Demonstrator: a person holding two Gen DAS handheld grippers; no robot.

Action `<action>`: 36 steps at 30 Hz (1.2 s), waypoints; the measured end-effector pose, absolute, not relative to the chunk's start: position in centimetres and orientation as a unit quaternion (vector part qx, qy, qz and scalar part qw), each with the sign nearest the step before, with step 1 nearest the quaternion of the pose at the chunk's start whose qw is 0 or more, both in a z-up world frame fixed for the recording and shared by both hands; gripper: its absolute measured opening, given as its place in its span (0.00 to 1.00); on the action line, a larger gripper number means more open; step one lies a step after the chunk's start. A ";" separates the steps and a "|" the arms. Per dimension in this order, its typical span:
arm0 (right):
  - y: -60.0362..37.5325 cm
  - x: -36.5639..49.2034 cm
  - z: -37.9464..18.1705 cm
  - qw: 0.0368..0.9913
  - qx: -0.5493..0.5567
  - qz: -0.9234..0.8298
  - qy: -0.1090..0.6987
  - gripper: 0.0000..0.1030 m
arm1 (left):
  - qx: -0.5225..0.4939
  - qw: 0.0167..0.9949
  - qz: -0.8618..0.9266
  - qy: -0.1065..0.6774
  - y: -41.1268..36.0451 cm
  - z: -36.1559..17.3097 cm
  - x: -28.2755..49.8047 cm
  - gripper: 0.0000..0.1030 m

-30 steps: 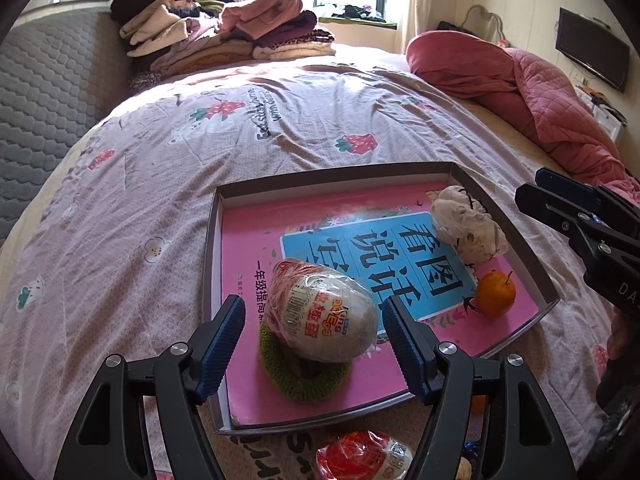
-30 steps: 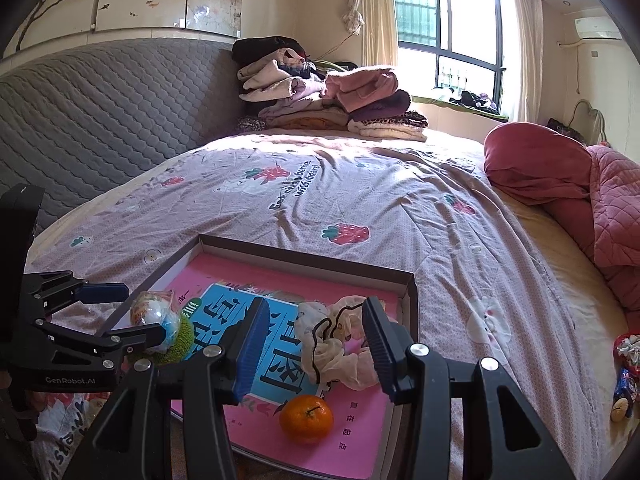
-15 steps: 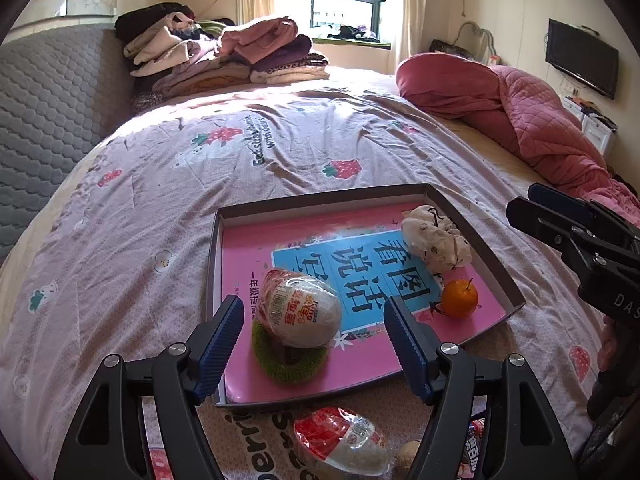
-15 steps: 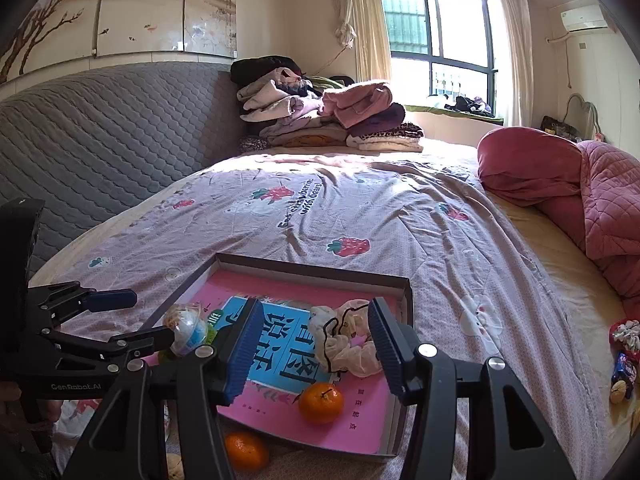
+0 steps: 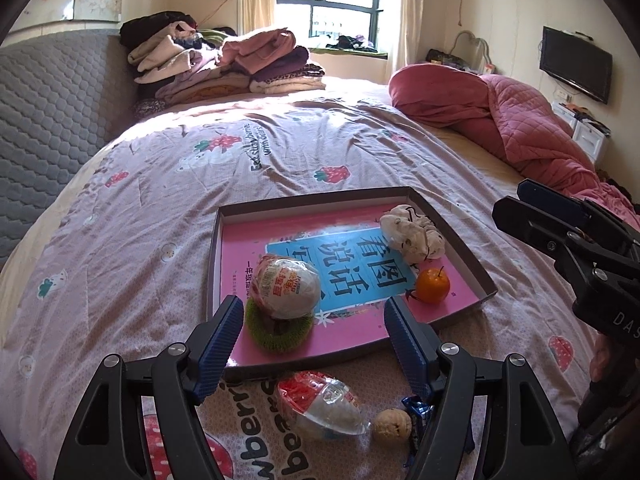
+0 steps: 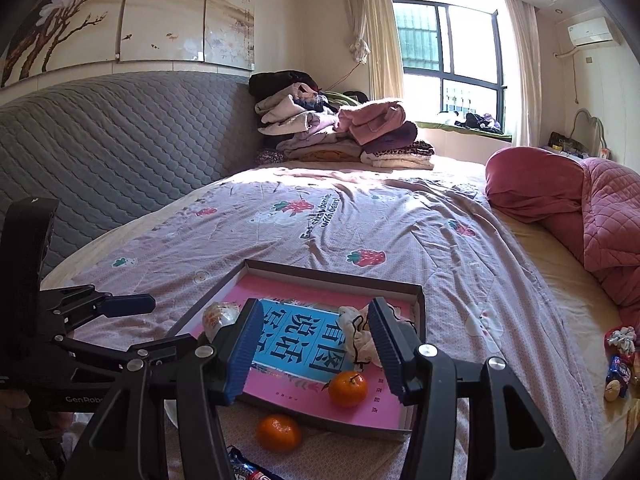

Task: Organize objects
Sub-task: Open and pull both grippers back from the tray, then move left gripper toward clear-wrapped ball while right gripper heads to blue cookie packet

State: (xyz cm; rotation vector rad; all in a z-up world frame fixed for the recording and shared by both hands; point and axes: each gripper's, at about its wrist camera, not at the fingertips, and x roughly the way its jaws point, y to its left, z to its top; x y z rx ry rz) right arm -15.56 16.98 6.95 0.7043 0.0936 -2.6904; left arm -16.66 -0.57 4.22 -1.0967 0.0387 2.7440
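Note:
A shallow box tray with a pink and blue book cover inside lies on the bed. In it sit a wrapped egg toy on a green scrunchie, a cream scrunchie and an orange. My left gripper is open and empty, hovering above the tray's near edge. My right gripper is open and empty too, above the tray's near side. Loose on the bedspread near me lie a second wrapped egg toy, a walnut and another orange.
Folded clothes are piled at the bed's far end by the grey headboard. A red quilt is bunched on the right. Small snacks and toys lie at the bed's right edge. A blue wrapper lies near me.
Both grippers have pulled back and risen from the tray, leaving the egg toy and the cream scrunchie in it. The right jaws opened wider. Loose items near the tray came into view.

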 end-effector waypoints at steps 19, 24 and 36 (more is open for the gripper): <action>17.1 -12.0 6.1 0.184 0.260 -0.947 0.033 0.53 | -0.374 0.076 0.924 0.007 -1.9 3.8 -14.0 0.72; 17.5 -11.2 5.7 0.177 0.266 -0.947 0.029 0.53 | -0.374 0.076 0.924 0.000 -2.3 3.7 -13.4 0.72; 17.4 -9.5 5.0 0.170 0.278 -0.945 0.020 0.53 | -0.364 0.078 0.928 -0.007 -2.7 4.1 -11.6 0.72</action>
